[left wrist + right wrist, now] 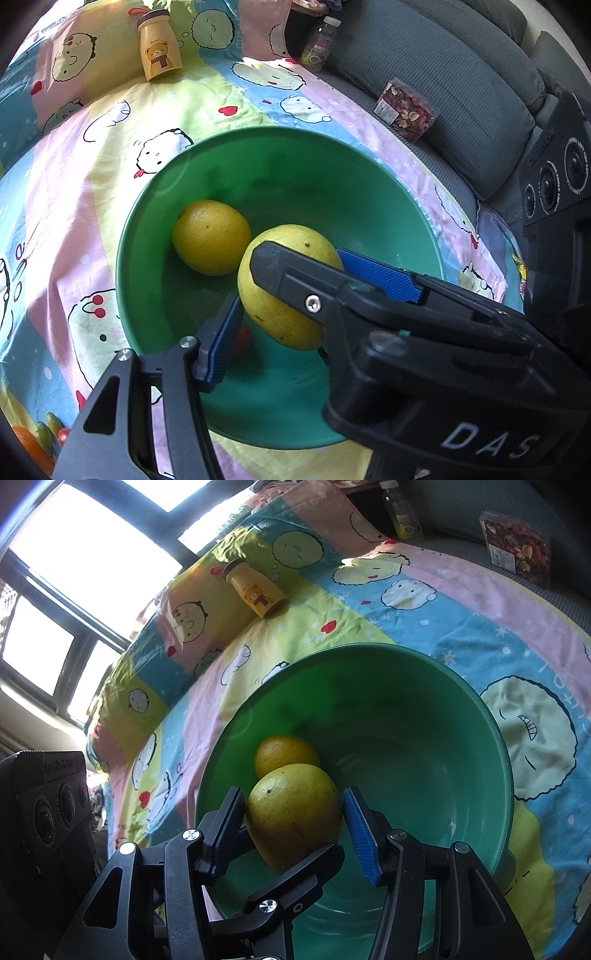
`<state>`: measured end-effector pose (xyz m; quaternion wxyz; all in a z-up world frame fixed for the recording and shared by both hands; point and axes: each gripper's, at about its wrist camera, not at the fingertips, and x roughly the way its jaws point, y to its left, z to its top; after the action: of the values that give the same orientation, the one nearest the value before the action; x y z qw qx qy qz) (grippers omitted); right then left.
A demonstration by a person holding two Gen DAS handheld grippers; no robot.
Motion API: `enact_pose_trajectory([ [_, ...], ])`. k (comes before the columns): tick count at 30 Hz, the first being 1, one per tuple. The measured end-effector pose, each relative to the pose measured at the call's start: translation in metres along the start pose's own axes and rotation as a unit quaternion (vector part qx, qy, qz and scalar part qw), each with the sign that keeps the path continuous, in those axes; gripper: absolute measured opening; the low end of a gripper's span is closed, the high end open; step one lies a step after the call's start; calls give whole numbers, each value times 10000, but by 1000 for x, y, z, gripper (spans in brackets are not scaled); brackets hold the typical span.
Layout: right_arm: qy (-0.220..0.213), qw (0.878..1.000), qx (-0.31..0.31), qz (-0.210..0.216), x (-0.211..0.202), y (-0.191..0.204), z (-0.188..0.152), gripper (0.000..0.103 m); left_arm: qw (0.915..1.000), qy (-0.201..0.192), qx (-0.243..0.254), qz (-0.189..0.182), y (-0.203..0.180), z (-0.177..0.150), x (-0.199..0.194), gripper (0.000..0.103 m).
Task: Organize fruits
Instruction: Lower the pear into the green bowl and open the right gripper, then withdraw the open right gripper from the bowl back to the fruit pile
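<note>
Big fruit [269, 317], yellow-green, sits inside the green bowl [280, 131] at its near side. It is caught between both grippers, and whether it rests on the bowl floor can't be told. Small fruit [210, 238], yellower, lies on the bowl floor just beside it on the far-left side.

Right gripper [293, 812] is clamped on the big fruit, with a blue pad pressed to each flank in its own view.

Left gripper [295, 306] grasps the same fruit. One pad [225, 339] is against the fruit's left side in the left view, and its other finger is hidden there by the right gripper's body. The right view shows that finger [295, 878] lying against the fruit's underside.

Bowl stands on a cartoon-print cloth [110, 166]. Bear bottle [159, 48] is upright at the cloth's far end, well apart from the bowl. Clear bottle [319, 44] and a snack box [406, 110] sit on the grey sofa [461, 74] past the cloth's edge.
</note>
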<state>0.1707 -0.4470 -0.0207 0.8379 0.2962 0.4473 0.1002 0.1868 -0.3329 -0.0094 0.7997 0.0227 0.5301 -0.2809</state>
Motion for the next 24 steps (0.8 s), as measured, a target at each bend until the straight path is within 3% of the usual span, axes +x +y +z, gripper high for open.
enact_pose_trajectory([
  [10,-11,9999,24,-118,3,1,1,57,9994,-30,0,332,-1,2,1,59],
  [14,-35,9998,0,-190,2,3,-1,57,9997,-91,-89,220,3,-2,-7,61],
  [19,-221,9994,0,-261,-7,3,-1,58,9990,-386,-175,175,4,-13,-30,73],
  [24,-462,9987,-10,-212,-19,8,-5,72,9958,-820,-404,37,15,-34,-69,76],
])
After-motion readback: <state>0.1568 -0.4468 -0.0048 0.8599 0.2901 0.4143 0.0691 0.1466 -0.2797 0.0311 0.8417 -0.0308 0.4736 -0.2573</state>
